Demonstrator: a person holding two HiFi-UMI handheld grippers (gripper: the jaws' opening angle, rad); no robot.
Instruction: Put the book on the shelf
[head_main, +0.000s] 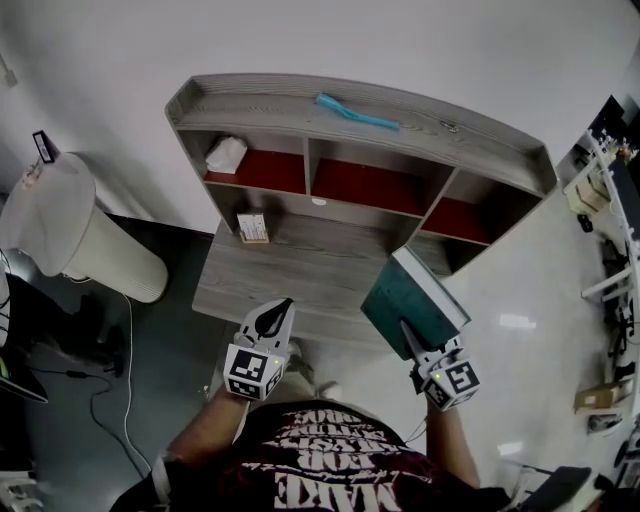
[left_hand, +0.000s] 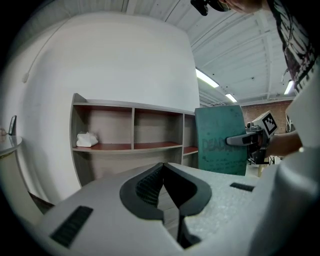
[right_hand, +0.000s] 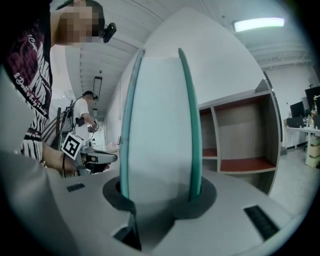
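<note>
Head view, book (head_main: 398, 300) near shelf (head_main: 260, 106) edge

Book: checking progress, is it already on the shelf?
No, the right tool holds the book in the air, short of the shelf.

Book (left_hand: 220, 141), teal cover, right of the shelf: faint dark lettering "DEAD"; the rest is unreadable.
Shirt (head_main: 325, 462), near edge: white block print seen upside down, only "MAKE" legible.
</note>
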